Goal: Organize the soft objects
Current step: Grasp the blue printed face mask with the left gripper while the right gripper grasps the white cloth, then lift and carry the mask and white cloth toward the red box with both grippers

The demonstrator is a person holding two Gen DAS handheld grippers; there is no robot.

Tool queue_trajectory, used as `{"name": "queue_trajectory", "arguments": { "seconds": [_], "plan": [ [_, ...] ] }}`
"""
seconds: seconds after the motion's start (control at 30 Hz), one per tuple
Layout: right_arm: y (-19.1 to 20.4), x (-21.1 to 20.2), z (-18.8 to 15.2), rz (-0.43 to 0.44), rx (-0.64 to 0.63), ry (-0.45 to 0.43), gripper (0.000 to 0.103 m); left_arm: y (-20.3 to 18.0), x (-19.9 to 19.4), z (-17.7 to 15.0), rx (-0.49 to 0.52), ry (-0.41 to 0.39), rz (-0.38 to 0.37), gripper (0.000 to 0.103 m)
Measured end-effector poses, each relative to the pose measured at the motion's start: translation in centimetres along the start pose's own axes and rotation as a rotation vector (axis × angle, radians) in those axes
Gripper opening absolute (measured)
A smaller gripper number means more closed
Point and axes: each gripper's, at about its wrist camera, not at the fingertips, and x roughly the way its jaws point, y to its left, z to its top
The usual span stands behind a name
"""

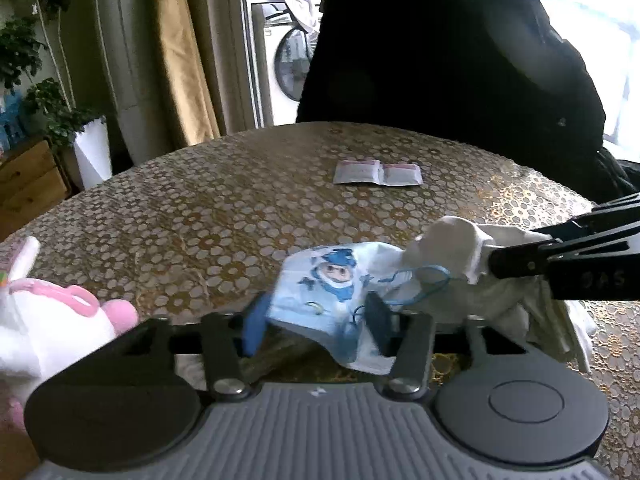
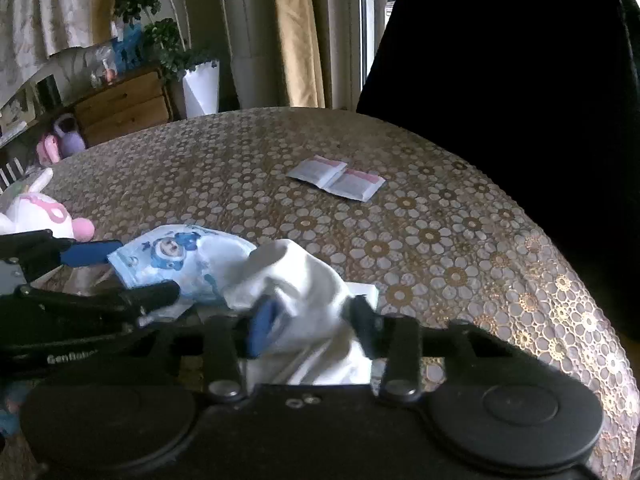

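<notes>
A light blue cartoon face mask (image 1: 320, 300) lies on the patterned table between the open jaws of my left gripper (image 1: 316, 328); I cannot tell whether the fingers touch it. It also shows in the right wrist view (image 2: 176, 264). A white cloth (image 1: 448, 264) lies beside the mask, partly over it. My right gripper (image 2: 316, 326) has its fingers around this white cloth (image 2: 304, 292); they look closed in on it. A white and pink plush toy (image 1: 52, 320) sits at the left, also in the right wrist view (image 2: 44, 216).
Two joined white sachets (image 1: 378, 173) lie farther back on the table (image 1: 200, 208), also in the right wrist view (image 2: 338, 178). A person in black (image 1: 440, 60) stands behind the table. A white planter (image 2: 200, 88) and wooden drawers (image 2: 120, 108) stand beyond the edge.
</notes>
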Motion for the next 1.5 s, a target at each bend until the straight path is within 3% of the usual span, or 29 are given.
{"name": "queue_trajectory", "arguments": {
  "seconds": [0.13,0.17,0.4,0.93,1.5],
  "plan": [
    [-0.1,-0.3,-0.1,0.004,0.013,-0.006,0.018,0.5,-0.2,0.2,-0.032,0.005,-0.008,0.027],
    [-0.1,-0.4,-0.2,0.005,0.018,-0.009,0.016,0.6,-0.3,0.3,-0.039,0.005,-0.013,0.018],
    [-0.1,-2.2,-0.4,0.027,0.030,-0.041,0.008,0.4,-1.8,0.6,-0.057,-0.014,-0.017,0.008],
    [0.7,-11.3,-0.7,0.112,0.042,-0.167,0.005,1.1,-11.1,1.4,-0.117,-0.059,-0.041,0.005],
    [7.2,-21.2,0.0,0.294,-0.054,-0.261,0.005,5.4,-25.4,-2.4,-0.178,-0.107,-0.002,0.005]
  ]
}}
